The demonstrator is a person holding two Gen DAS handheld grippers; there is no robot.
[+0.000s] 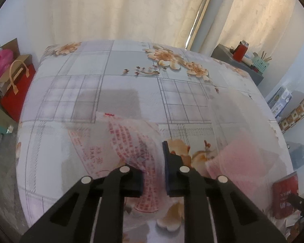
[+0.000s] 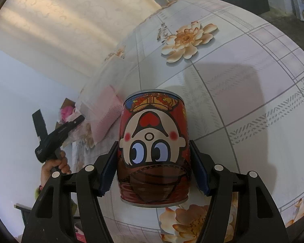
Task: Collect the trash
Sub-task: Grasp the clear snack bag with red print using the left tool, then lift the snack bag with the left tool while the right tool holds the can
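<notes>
Black-fingered and held over a bench [image 1: 131, 64] draped in a grey checked cloth printed with orange flowers, the left tool [image 1: 154, 179] has its pads drawn close on a thin translucent plastic wrapper with red print [image 1: 129, 141], which bunches up between them and trails across the cloth. Beside it lies a pink mesh-textured packet in clear film [image 1: 243, 162]. At the right, the right tool [image 2: 152, 172] clamps a red tin can with a cartoon face [image 2: 152, 147] by its sides, the can standing upside down on the bench. A hand [image 2: 54, 166] grips the left tool's handle. Cream curtains [image 1: 121, 10] hang behind.
</notes>
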